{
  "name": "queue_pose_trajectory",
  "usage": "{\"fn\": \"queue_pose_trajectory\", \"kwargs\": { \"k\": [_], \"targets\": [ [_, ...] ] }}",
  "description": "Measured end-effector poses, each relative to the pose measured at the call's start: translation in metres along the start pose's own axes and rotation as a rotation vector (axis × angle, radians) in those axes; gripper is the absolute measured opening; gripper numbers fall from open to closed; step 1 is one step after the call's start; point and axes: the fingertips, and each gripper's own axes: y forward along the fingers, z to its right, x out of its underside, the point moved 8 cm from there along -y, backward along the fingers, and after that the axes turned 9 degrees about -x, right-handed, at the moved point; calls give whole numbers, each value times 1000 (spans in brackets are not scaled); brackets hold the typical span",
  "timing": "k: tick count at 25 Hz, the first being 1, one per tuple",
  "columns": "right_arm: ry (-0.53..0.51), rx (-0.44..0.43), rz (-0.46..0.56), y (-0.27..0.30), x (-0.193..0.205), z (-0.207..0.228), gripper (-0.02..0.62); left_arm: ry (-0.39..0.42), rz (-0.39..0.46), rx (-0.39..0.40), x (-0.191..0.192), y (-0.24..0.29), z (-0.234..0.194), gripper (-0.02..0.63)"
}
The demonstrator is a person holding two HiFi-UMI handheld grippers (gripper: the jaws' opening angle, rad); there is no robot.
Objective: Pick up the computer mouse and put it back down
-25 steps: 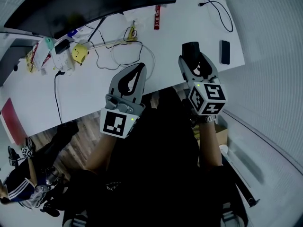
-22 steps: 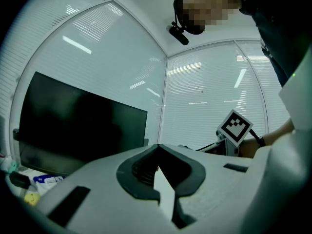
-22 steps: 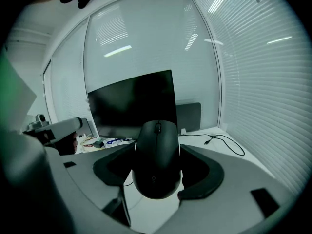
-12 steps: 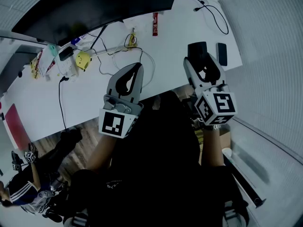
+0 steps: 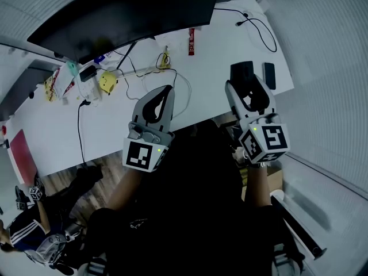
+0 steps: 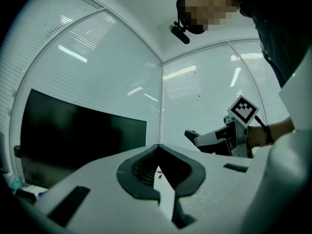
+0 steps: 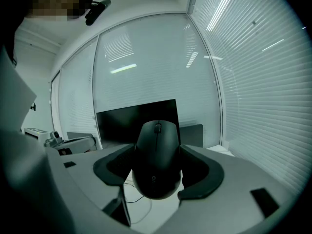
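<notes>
Nearest the head camera are the person's dark-clothed lap and two forearms, each carrying one tool over the near edge of a white bench. At lower left, a wooden floor shows below the bench edge, with a second person partly in view on it. The left tool hovers above the bench front with its jaws drawn together and the tips touching. Nothing lies between them, and its own view shows only a small hollow between the dark pads. The right tool is clamped on a black computer mouse, one jaw on each flank, with the scroll-wheel face turned toward that tool's camera. The mouse hangs clear of the bench surface, which shows pale beneath it in the right gripper view. In the head view the mouse is over the right part of the bench, just beside a black phone lying flat near the right edge. Farther in, a looped white cable lies between the two tools. A yellow item and a red strip lie beyond it, and a black cable curls toward the far right corner. A wide dark monitor stands along the far edge.
</notes>
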Motion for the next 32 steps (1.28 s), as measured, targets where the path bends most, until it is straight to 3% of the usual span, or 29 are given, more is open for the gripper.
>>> {"fn": "queue_pose_trajectory", "kwargs": {
  "k": [16,32],
  "targets": [
    [8,-13,3,-1,-1,-1,287,15,13,-14,-3,-5,-4,2],
    [-26,-58,-109,21,0,16,287,-17,-1,-75,5,5,2,2]
  ]
}}
